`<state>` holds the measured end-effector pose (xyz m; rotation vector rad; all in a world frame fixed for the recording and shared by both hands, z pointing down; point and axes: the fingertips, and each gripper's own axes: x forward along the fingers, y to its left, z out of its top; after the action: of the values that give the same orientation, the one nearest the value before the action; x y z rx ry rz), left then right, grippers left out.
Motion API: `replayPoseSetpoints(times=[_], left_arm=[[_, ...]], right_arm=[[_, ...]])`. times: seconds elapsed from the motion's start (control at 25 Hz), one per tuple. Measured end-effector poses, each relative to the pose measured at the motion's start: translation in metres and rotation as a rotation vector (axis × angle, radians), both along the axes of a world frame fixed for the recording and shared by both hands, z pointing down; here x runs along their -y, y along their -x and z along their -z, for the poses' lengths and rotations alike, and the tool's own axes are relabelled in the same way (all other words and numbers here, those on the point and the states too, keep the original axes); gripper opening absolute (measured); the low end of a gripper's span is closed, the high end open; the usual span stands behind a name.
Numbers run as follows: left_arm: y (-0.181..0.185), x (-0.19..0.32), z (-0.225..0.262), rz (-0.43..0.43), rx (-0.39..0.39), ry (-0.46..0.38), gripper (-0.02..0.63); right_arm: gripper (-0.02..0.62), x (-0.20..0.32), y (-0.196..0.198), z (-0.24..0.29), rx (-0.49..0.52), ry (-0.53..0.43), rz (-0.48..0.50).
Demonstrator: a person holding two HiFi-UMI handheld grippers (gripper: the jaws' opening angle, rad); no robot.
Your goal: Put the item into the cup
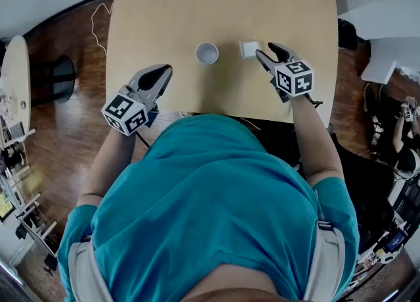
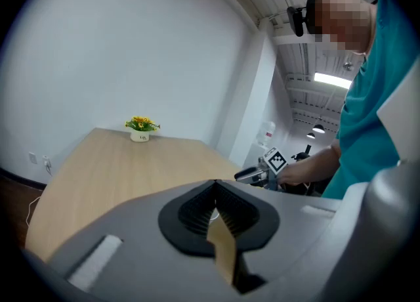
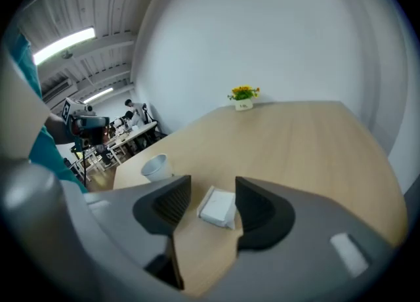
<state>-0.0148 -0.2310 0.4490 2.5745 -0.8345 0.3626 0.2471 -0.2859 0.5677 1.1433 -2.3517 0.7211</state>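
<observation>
Table (image 1: 197,5): light wood top with rounded corners, surface sound, standing on a dark wooden floor (image 1: 72,130).

Directly on the top, three things noted:

- A white cup (image 1: 207,53), upright with its mouth open, close to the near edge at about mid-width.
- A small flat white square item (image 1: 249,49) at three o'clock of the cup, near it but not touching.
- A white pot of yellow flowers (image 3: 243,100) at the far end, twelve o'clock from both and well apart.
</observation>
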Motion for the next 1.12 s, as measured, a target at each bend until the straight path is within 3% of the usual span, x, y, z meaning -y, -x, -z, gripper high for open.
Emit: replayPoseSetpoints(times=[0.24, 0.44, 0.52, 0.8, 1.12], left_arm=[[0.009, 0.008, -0.019, -0.063, 0.005, 0.022, 0.002], [0.013, 0.008, -0.027, -0.061, -0.006, 0.045, 0.002], [0.016, 0.006, -0.030, -0.063, -0.006, 0.051, 0.002], [0.021, 0.001, -0.032, -0.040, -0.016, 0.071, 0.002], [0.023, 0.000, -0.031, -0.030, -0.034, 0.065, 0.002]], right_arm=[[0.255, 0.015, 0.009, -0.060, -0.066, 0.162, -0.047], [0.252, 0.019, 0.005, -0.089, -0.166, 0.218, -0.053], [0.216, 0.018, 0.005, -0.091, -0.172, 0.227, -0.060], [0.031, 0.020, 0.010, -0.081, -0.205, 0.163, -0.031], [0.006, 0.020, 0.022, -0.023, -0.177, 0.028, -0.012]])
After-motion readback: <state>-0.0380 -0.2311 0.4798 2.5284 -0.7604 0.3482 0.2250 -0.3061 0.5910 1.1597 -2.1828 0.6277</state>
